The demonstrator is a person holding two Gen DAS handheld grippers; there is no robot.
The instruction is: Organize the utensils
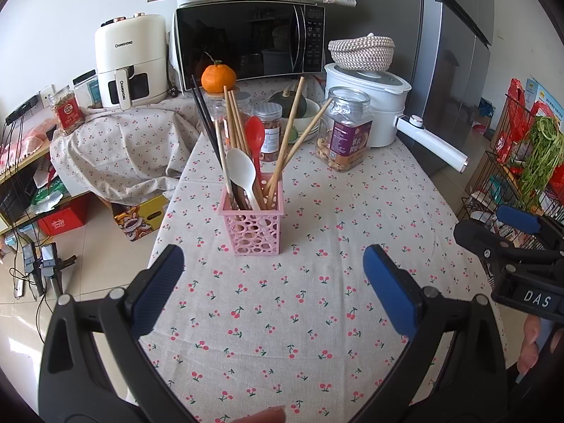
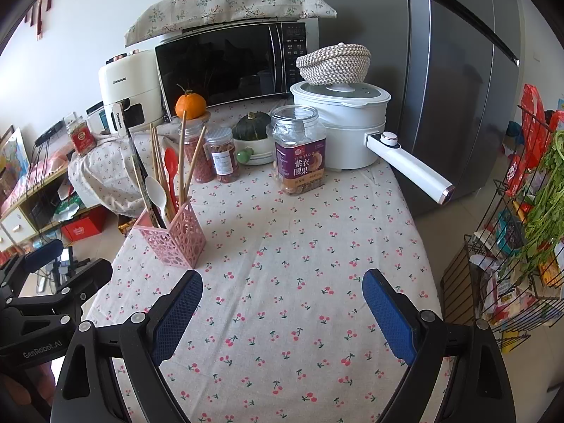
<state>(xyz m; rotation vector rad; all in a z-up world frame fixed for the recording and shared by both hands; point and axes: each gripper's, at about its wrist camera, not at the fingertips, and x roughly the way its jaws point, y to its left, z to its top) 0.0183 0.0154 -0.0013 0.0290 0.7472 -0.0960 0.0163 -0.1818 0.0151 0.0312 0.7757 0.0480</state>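
Observation:
A pink perforated utensil holder (image 1: 252, 225) stands upright on the cherry-print tablecloth (image 1: 282, 299). In it stand several wooden chopsticks (image 1: 234, 120), black chopsticks (image 1: 206, 120), a white spoon (image 1: 241, 171) and a red spoon (image 1: 254, 132). My left gripper (image 1: 273, 264) is open and empty, just in front of the holder. My right gripper (image 2: 282, 289) is open and empty over bare cloth, with the holder (image 2: 176, 238) to its front left. The right gripper also shows at the right edge of the left wrist view (image 1: 511, 239). The left gripper shows at the left edge of the right wrist view (image 2: 60, 271).
At the table's back stand a nut jar (image 1: 347, 128), smaller jars (image 1: 269, 130), a bowl with a squash (image 2: 252, 130), a white electric pot (image 2: 343, 127) with a long handle, a microwave (image 1: 246, 42) and an air fryer (image 1: 132, 60). A wire rack (image 2: 511, 264) stands right of the table.

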